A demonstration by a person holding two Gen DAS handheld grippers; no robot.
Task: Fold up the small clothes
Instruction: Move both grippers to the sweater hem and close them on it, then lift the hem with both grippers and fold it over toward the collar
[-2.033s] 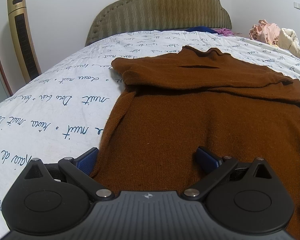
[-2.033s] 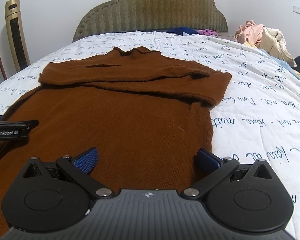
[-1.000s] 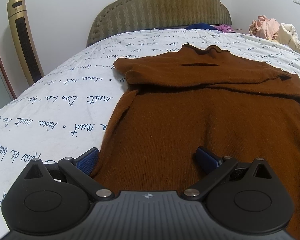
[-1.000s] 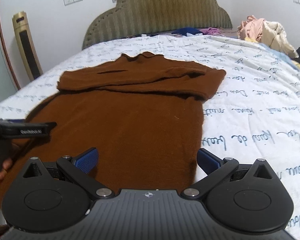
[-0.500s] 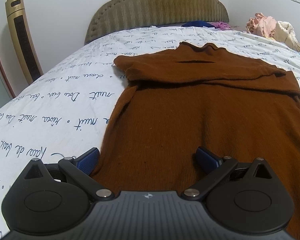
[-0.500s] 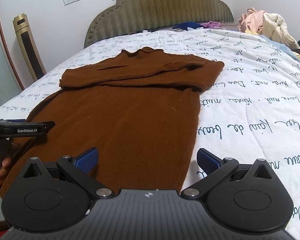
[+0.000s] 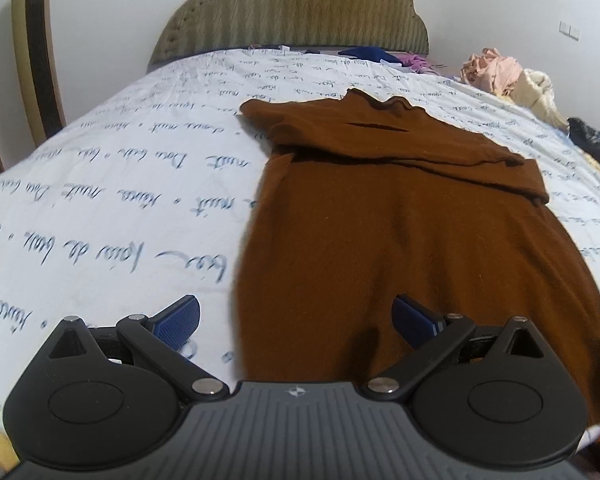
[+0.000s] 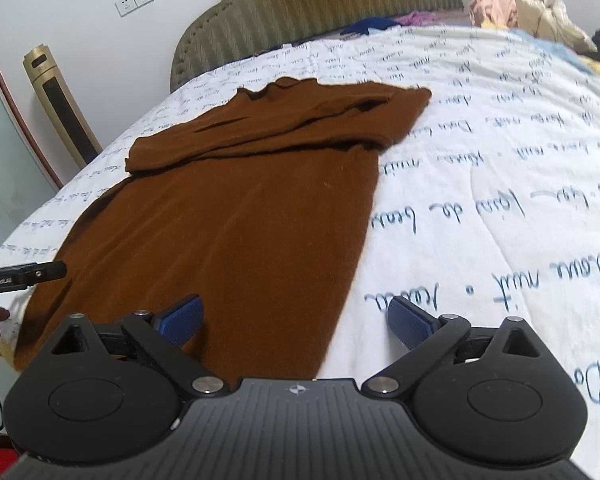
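Left wrist view: brown sweater (image 7: pixel 400 232) lies flat on the bed (image 7: pixel 120 184), sleeves folded across the chest, hem nearest. Likely next step: pinch both hem corners together, lift evenly, fold toward the collar. Left gripper (image 7: pixel 296 318) fingers spread wide over the left hem edge, holding nothing; right gripper (image 8: pixel 296 318) likewise spread, straddling the right edge.

The brown sweater (image 7: pixel 400 216) lies flat on the bed (image 7: pixel 112 208) — sleeves folded across its chest; the left gripper (image 7: pixel 296 316) hovers at its near left edge, blue fingers (image 7: pixel 178 316) spread wide — one over the script-printed sheet, the other over the knit; nothing is held.
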